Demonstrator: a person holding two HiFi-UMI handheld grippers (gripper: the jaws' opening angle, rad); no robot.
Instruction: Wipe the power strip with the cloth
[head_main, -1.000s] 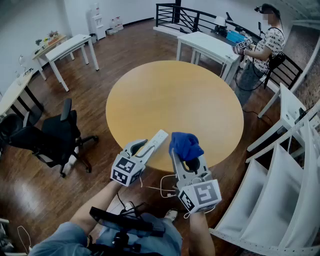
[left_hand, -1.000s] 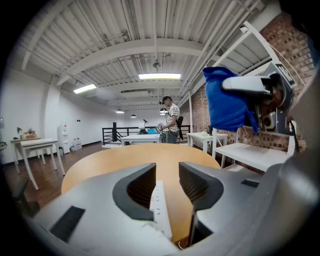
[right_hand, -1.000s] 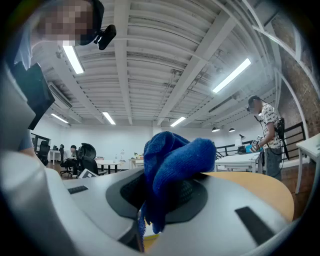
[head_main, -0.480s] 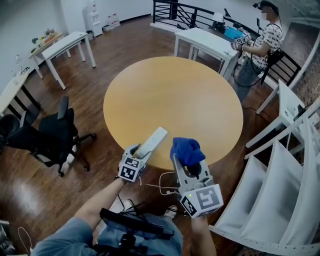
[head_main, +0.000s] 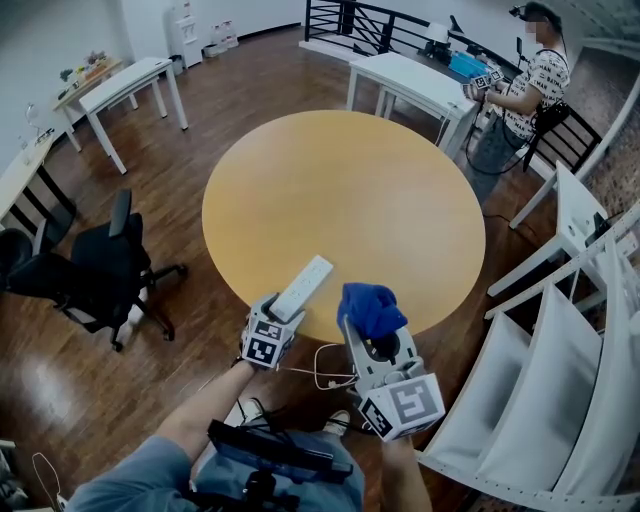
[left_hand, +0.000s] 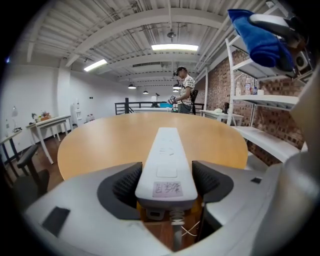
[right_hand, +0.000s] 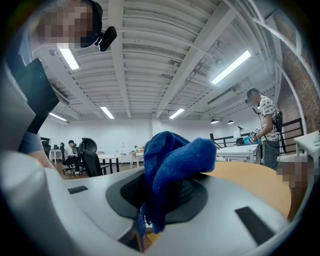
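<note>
Left gripper (head_main: 281, 313): jaws just opened wide, power strip (head_main: 303, 287) loose between them, laid on table (head_main: 340, 180) near edge for wiping | Right gripper (head_main: 372, 332): clamped on cloth (head_main: 369, 305), raised ready.

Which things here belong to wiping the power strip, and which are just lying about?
For the job: power strip, at the round table's near edge, between the left gripper's jaws, which have just been opening and now stand clear of it; blue cloth, clamped in the right gripper.

Lying about: office chair, white desks, white shelving, a person at the far desk.
</note>
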